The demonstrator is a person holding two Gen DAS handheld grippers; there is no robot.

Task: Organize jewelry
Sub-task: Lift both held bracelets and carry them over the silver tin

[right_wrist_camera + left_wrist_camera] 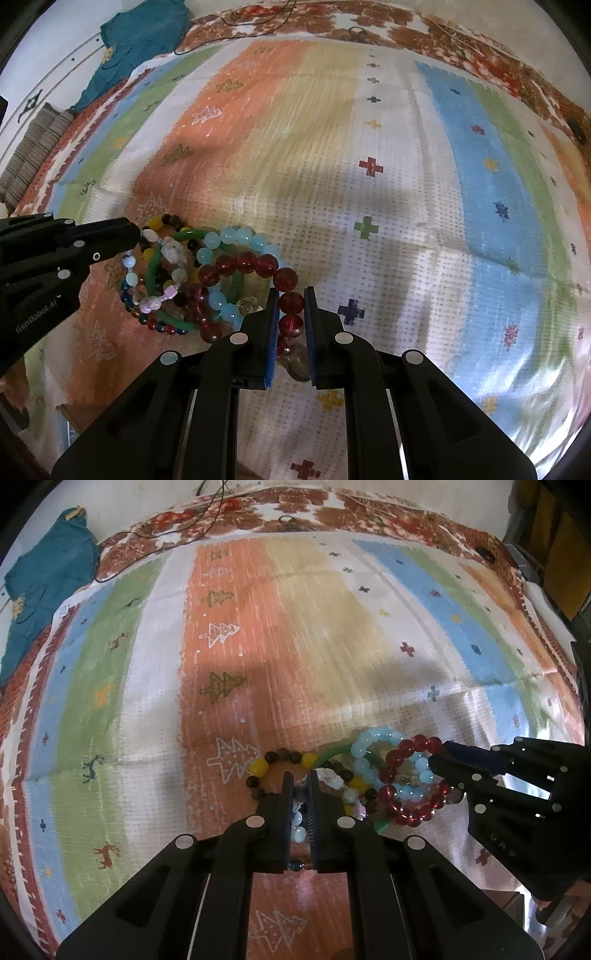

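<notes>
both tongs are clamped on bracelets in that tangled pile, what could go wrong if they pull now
1. The red bead bracelet in the right tongs overlaps the light blue bead bracelet and the green bangle, so lifting may drag them along.
2. The left tongs pinch a pale bead strand in the same heap; pulling apart could strain an elastic cord.
3. Round beads might slip from the pads.
</notes>
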